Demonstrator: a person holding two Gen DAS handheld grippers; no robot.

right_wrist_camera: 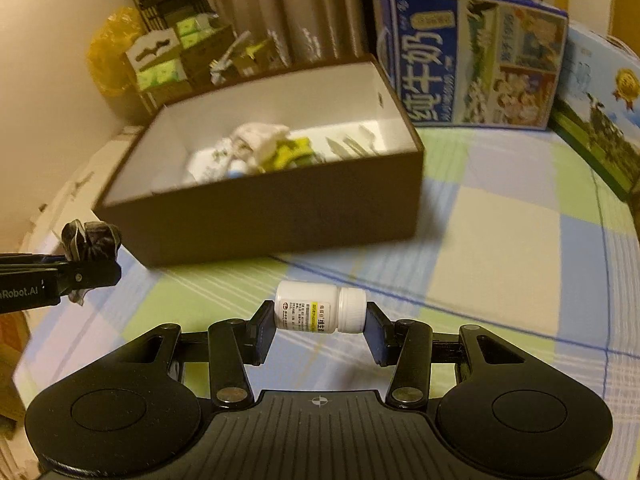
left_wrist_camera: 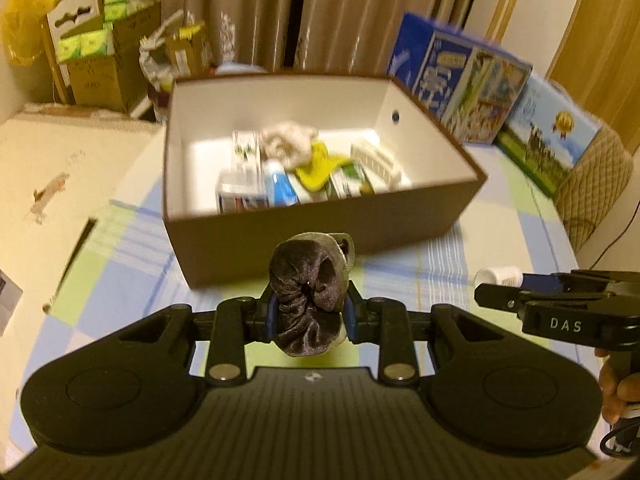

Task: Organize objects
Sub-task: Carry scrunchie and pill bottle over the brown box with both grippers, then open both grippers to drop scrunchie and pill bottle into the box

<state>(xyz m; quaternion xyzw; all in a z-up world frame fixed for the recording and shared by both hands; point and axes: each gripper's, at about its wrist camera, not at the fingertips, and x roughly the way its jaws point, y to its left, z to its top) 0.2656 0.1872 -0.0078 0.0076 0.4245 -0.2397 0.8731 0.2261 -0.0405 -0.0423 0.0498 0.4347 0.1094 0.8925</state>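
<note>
A brown cardboard box [left_wrist_camera: 320, 228] with a white inside stands on the checked tablecloth and holds several small packets, a cloth and a blue tube. My left gripper [left_wrist_camera: 309, 312] is shut on a dark velvet scrunchie [left_wrist_camera: 306, 280], held above the cloth just in front of the box's near wall. My right gripper [right_wrist_camera: 320, 322] is shut on a small white pill bottle [right_wrist_camera: 316, 312], lying sideways between the pads, to the right of the left gripper and short of the box [right_wrist_camera: 272, 216]. The scrunchie [right_wrist_camera: 90, 240] shows at the right view's left edge, the bottle [left_wrist_camera: 498, 276] at the left view's right edge.
Two blue milk cartons [left_wrist_camera: 464, 76] [right_wrist_camera: 476, 68] stand behind and right of the box. A quilted chair back [left_wrist_camera: 596, 184] sits at the table's right edge. Cardboard boxes and a yellow bag [left_wrist_camera: 28, 24] are stacked by the curtains. A hand [left_wrist_camera: 618, 392] grips the right tool.
</note>
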